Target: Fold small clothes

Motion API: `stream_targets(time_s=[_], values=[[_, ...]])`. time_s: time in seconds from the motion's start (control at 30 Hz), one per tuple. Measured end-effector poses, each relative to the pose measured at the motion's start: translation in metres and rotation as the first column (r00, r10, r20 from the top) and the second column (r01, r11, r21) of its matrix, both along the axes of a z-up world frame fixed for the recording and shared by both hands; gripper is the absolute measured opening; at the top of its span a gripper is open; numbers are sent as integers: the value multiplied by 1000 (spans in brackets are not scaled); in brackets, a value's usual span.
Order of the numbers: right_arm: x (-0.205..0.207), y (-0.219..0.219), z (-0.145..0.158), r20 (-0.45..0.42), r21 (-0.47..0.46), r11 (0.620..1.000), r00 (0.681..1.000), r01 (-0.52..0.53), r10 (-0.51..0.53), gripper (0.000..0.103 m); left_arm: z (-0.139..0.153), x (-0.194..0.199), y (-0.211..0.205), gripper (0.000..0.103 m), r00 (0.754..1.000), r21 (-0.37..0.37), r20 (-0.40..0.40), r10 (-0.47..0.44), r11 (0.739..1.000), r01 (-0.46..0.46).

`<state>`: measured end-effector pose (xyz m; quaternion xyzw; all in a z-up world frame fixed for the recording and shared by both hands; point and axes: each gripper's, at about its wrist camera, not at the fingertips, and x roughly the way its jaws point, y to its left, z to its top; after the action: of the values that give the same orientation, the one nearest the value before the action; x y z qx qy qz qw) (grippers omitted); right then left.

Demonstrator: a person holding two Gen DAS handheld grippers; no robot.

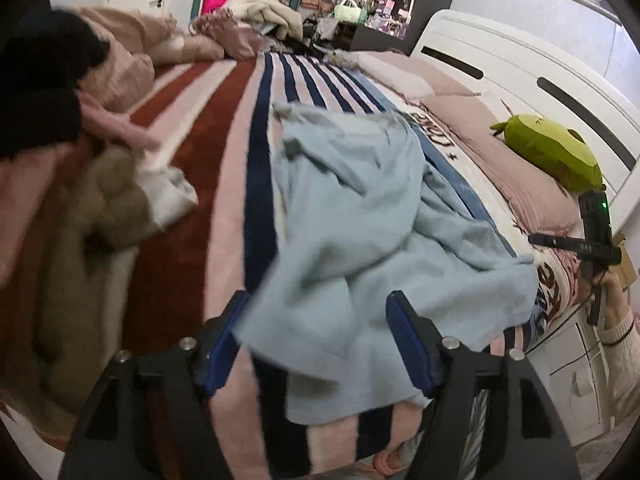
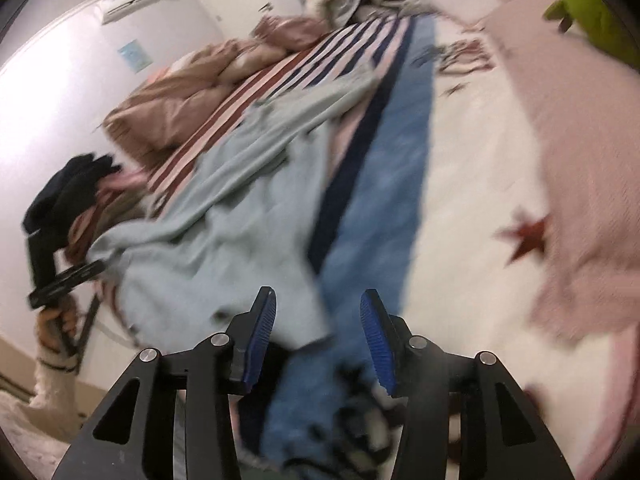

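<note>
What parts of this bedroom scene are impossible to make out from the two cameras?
- Light blue garment: crumpled; its type is unclear in either view.
- Printed lettering on the blanket: left wrist view, garment covers part.
- Clothes pile: right wrist view, motion blur.
- Shelf items: left wrist view, too small.

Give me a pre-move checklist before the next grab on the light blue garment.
1. Left gripper jaws apart, cloth between them but not pinched: ok.
2. Right gripper jaws apart, empty: ok.
3. Light blue garment lying flat: not ok, it is rumpled and bunched.
4. Garment fully on the striped blanket: ok.
5. Clothes pile clear of the garment: ok.
6. Which garment edge is hem or collar: cannot tell.
</note>
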<state>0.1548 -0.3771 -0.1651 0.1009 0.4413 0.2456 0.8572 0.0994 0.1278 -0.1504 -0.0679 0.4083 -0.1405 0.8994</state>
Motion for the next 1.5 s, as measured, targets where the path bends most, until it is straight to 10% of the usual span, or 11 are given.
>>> stream_targets(time_s=[0.27, 0.63, 0.67, 0.77, 0.87, 1.5], values=[[103, 35, 9, 59, -10, 1000, 998, -15, 16, 40, 23, 63, -65, 76, 984, 25, 70, -161, 987, 160], [192, 60, -26, -3, -26, 999, 1000, -24, 23, 40, -46, 146, -172, 22, 960, 238, -95, -263, 930, 278], [199, 61, -29, -4, -37, 999, 1000, -18, 18, 40, -45, 147, -171, 5, 963, 241, -82, -255, 933, 268], [217, 62, -32, 4, -61, 998, 1000, 5, -5, 39, -38, 150, -160, 4, 973, 214, -45, -224, 950, 229], [240, 59, -35, 5, -35, 999, 999, 35, -35, 8, -29, 148, -146, 4, 983, 215, -3, -182, 960, 179], [310, 136, -23, 76, -47, 998, 996, -33, 37, 7, -50, 149, -69, 2, 997, 32, -79, 22, 999, -19]])
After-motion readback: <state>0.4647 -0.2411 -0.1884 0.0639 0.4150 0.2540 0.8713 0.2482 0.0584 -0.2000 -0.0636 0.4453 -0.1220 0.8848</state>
